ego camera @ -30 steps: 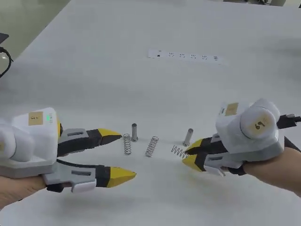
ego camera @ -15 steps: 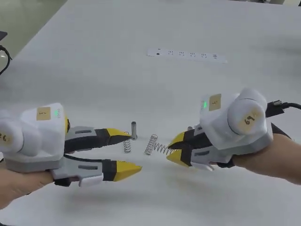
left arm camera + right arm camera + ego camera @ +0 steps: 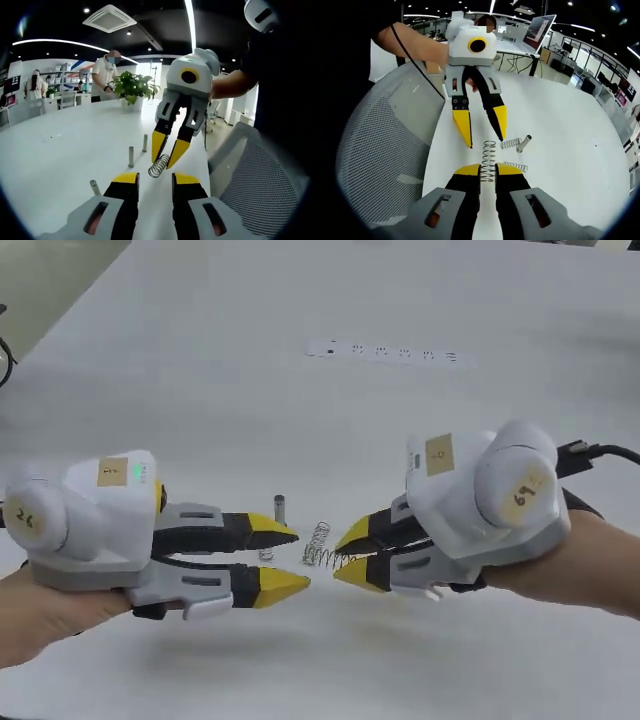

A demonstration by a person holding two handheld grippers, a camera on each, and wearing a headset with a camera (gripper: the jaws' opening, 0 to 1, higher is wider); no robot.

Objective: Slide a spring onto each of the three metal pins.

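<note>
Tabletop (image 3: 200, 390): white, with the pins (image 3: 131, 156) standing on it.
Left tool (image 3: 292, 558): jaws parted, empty.
Right tool (image 3: 343, 558): jaws nearly closed on one spring (image 3: 488, 165), which projects toward the left tool.
Procedure: line the spring's bore up with a pin's axis, then lower it without crushing the coils.
Casing markings: "26" on the left tool, apparently "69" on the right.

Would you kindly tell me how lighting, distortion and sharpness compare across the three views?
Head view: soft even light, faint shadows on the table, hardly any distortion, the spring small and slightly soft. Right gripper view: strong fisheye bending, bright ceiling lights, the spring crisp between the right gripper's jaws. Left gripper view: same fisheye curve, ceiling lights glaring.
</note>
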